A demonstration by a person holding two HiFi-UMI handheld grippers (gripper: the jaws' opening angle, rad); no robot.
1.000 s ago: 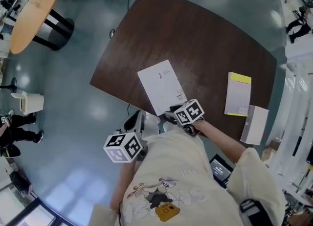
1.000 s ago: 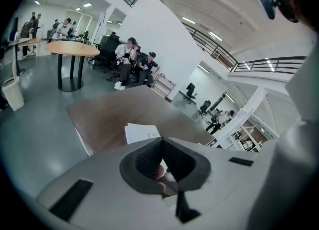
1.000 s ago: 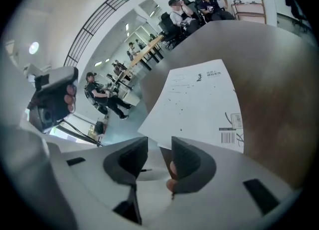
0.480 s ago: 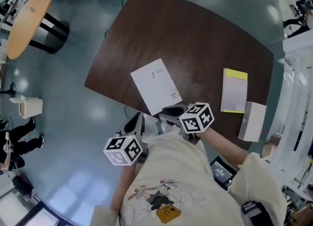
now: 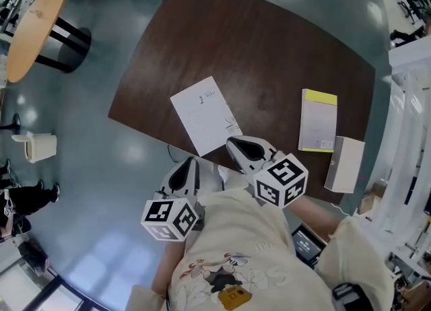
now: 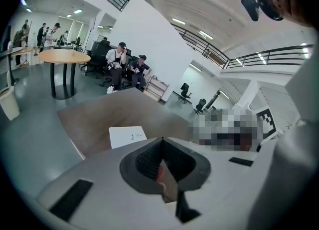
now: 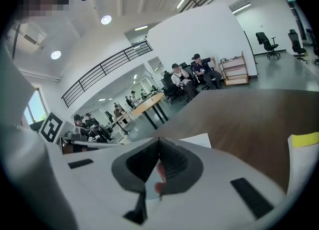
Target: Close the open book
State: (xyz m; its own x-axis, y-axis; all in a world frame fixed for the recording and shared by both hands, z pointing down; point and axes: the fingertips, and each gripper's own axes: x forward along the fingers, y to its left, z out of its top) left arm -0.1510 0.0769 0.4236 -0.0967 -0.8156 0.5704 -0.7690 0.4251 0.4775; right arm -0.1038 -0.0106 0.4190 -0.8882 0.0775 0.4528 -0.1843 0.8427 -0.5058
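the white rectangular closed book (image 5: 202,114) is lying flat near the edge of the dark brown wooden table (image 5: 269,54). the left gripper (image 5: 184,171) and right gripper (image 5: 241,147) are hovering clear of it, jaws pressed together, gripping nothing.

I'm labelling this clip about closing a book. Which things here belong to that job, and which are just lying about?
Part of the job: white book, lying shut on the dark table; left gripper and right gripper, both shut and empty.
Just lying about: yellow-edged book; white box beside it; round wooden table; white bin on the floor.
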